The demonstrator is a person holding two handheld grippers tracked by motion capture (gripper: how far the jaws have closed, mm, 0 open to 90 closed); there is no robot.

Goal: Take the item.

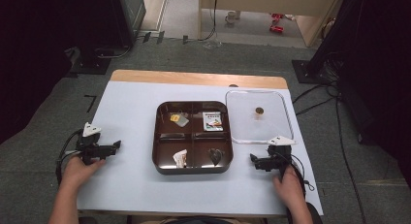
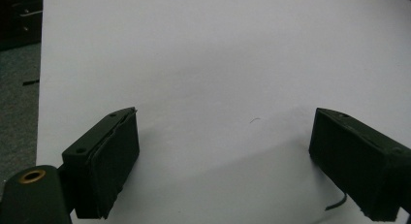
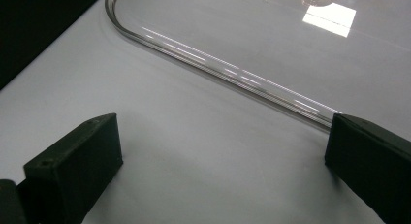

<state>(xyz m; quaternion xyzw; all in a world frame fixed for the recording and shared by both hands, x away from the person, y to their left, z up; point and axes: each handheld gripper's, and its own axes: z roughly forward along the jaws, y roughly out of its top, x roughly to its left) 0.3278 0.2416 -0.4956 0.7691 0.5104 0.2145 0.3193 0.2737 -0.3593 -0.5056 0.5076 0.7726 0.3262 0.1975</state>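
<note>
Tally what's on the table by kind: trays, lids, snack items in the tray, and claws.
Brown four-compartment tray: 1
Clear lid beside the tray, with a small knob: 1
Items in the tray, one per compartment: 4
Claws, left and right, both open and empty: 2
Total: 8

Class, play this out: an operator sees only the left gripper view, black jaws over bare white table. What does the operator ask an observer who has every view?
Operator: What's nearby?
Observer: A dark brown four-compartment tray sits mid-table.
Operator: Is it covered?
Observer: No; its clear lid lies flat to the tray's right.
Operator: Where's the right hand-held gripper?
Observer: Resting near the lid's front corner, jaws wide apart.
</note>
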